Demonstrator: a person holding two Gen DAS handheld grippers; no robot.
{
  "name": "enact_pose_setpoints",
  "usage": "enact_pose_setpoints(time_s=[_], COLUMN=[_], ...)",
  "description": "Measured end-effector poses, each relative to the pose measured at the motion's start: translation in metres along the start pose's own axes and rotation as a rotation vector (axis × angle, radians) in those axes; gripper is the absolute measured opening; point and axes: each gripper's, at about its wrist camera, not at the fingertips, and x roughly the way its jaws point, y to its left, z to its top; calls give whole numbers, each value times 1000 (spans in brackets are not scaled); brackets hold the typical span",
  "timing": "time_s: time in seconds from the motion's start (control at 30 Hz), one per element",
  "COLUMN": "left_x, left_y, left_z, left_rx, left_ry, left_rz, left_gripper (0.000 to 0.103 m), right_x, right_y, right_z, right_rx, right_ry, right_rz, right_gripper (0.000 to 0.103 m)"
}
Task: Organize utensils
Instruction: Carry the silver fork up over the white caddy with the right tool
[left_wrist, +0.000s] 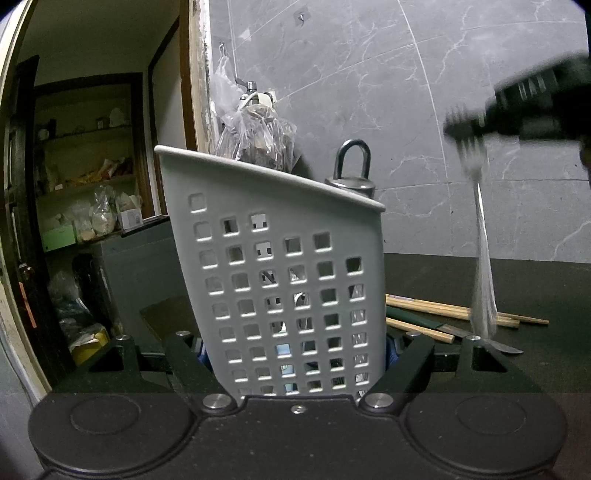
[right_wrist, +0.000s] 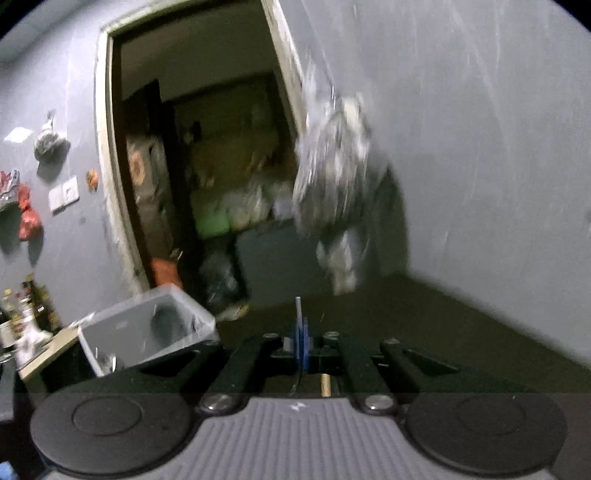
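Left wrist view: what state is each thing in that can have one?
Utensil holder: upright, clamped by left gripper.
Fork: blurred, hanging handle-down from right gripper.
Chopsticks: lying flat on counter.
Knife: lying flat among chopsticks.

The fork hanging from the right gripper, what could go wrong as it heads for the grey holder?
1. The fork dangles by its tines from the right gripper, so it may swing or slip out.
2. The perforated utensil holder sits tilted in the left gripper; a bump could shift it.
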Motion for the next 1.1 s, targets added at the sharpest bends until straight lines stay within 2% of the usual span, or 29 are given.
enact_pose_setpoints(time_s=[0.13,0.27,0.43,0.67,0.87,1.1], left_x=[-1,1,1,1,2,2], left_y=[1,0,0,-1,0,0], left_z=[0,0,0,1,1,0], left_rx=[-2,-2,0,3,3,2], left_ry=[0,0,2,1,0,-1], left_rz=[0,1,3,3,1,1], left_gripper=[79,79,79,79,79,79], right_x=[-16,-24,-24,-18,0,17], right_y=[17,35,52,85,112,127], right_z=[20,32,43,52,49,36], right_rx=[-95,-173,-187,-236,-295,-337], right_ry=[-168,-261,-324,-486,-506,-454], right_rz=[-66,-101,-56,-28,21,51], right_gripper=[3,3,3,3,3,3])
